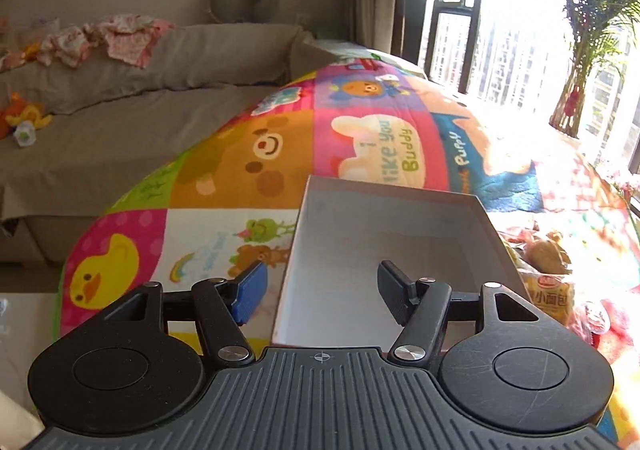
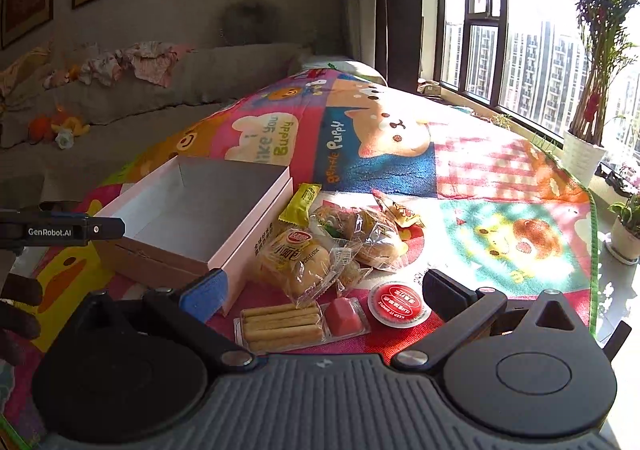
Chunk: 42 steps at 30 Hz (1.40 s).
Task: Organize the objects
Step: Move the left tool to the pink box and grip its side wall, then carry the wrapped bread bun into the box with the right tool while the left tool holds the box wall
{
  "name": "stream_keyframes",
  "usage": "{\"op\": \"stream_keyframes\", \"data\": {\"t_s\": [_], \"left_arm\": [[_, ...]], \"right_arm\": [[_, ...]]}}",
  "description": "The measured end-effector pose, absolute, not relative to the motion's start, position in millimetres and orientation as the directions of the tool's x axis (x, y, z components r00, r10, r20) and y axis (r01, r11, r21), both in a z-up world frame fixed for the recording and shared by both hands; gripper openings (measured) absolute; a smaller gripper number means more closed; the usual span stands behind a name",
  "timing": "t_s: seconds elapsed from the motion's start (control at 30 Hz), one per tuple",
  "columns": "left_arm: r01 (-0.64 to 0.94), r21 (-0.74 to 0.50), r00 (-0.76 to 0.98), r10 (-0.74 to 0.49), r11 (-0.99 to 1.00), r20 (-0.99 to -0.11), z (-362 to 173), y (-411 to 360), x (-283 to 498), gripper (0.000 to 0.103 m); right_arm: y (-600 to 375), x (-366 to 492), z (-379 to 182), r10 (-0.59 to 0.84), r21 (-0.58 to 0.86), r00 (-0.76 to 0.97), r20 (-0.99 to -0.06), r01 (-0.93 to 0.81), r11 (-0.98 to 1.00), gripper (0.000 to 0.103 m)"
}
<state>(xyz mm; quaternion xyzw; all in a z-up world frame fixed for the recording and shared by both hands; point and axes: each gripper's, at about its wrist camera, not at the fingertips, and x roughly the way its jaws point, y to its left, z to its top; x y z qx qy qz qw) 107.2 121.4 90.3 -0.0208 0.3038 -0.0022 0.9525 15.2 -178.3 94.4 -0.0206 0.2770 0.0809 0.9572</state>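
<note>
Both tongs hang spread and empty: the left tongs [image 1: 318,292] over the empty box [image 2: 192,210], the right tongs [image 2: 324,290] above the snacks [image 2: 304,262] beside it on the mat [image 2: 500,186]. Packing looks unstarted; next, the right should pinch the biscuit pack [image 2: 282,324].

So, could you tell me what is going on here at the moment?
A person holds a gripper in each hand over a colourful play mat. Both the left gripper and the right gripper are open and hold nothing. An empty white box sits on the mat, with wrapped snacks beside it: bread packets, a biscuit stick pack and a red-lidded cup. Nothing has been put in the box yet.
</note>
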Motion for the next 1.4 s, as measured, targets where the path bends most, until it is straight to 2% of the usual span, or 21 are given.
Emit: {"op": "stream_keyframes", "data": {"t_s": [0.07,0.13,0.17,0.2,0.27,0.37,0.53,0.63,0.73,0.97,1.1,1.13,1.17,1.2,1.27,1.4], "left_arm": [[-0.029,-0.001,0.783,0.023,1.000,-0.621,86,130,137,0.065],[-0.002,-0.044,0.740,-0.028,0.999,-0.672,77,137,161,0.057],[0.017,-0.078,0.707,-0.067,0.997,-0.704,68,140,172,0.047],[0.026,-0.101,0.677,-0.092,0.995,-0.731,60,141,180,0.030],[0.016,-0.086,0.612,-0.077,0.996,-0.787,46,139,193,0.019],[-0.005,-0.097,0.554,-0.078,0.995,-0.829,32,139,192,0.018],[-0.031,-0.181,0.534,-0.137,0.983,-0.834,30,140,184,0.014],[-0.026,-0.168,0.543,-0.127,0.985,-0.830,31,135,179,0.014],[-0.032,-0.176,0.550,-0.130,0.984,-0.825,31,136,177,0.014],[-0.028,-0.154,0.572,-0.111,0.988,-0.813,30,133,173,0.014],[-0.029,-0.156,0.582,-0.111,0.987,-0.805,30,134,172,0.014],[-0.028,-0.156,0.586,-0.110,0.987,-0.803,30,134,171,0.014],[-0.029,-0.155,0.588,-0.109,0.987,-0.802,30,134,171,0.013],[-0.030,-0.154,0.589,-0.107,0.988,-0.801,30,134,171,0.013],[-0.029,-0.149,0.591,-0.103,0.988,-0.800,30,133,171,0.013],[-0.028,-0.145,0.596,-0.100,0.989,-0.797,30,132,170,0.013]], "right_arm": [[-182,22,93,0.142,0.011,0.828,-0.542,-0.162,0.987,0.103],[-185,25,88,0.144,0.013,0.815,-0.561,-0.165,0.986,0.103],[-187,27,85,0.148,0.014,0.808,-0.570,-0.171,0.985,0.103],[-189,26,79,0.160,0.015,0.797,-0.582,-0.186,0.982,0.103],[-189,27,69,0.180,0.010,0.777,-0.603,-0.218,0.976,0.103],[-186,31,53,0.193,0.003,0.743,-0.641,-0.249,0.968,0.103],[-176,34,37,0.247,0.039,0.705,-0.665,-0.297,0.954,0.103],[-167,38,33,0.249,0.055,0.715,-0.653,-0.284,0.957,0.102],[-160,47,36,0.200,0.018,0.756,-0.624,-0.242,0.970,0.087],[-189,81,61,0.217,0.170,0.782,-0.585,-0.144,0.975,0.086],[-203,118,47,0.214,0.278,0.740,-0.638,-0.038,0.960,0.086],[-205,127,40,0.222,0.308,0.719,-0.658,-0.011,0.951,0.083],[-207,133,33,0.240,0.336,0.698,-0.675,0.001,0.942,0.073],[-209,136,30,0.271,0.372,0.685,-0.676,0.000,0.928,0.068],[-210,131,31,0.320,0.418,0.677,-0.663,-0.020,0.908,0.045],[-206,101,59,0.286,0.327,0.705,-0.649,-0.081,0.941,0.036]]}}
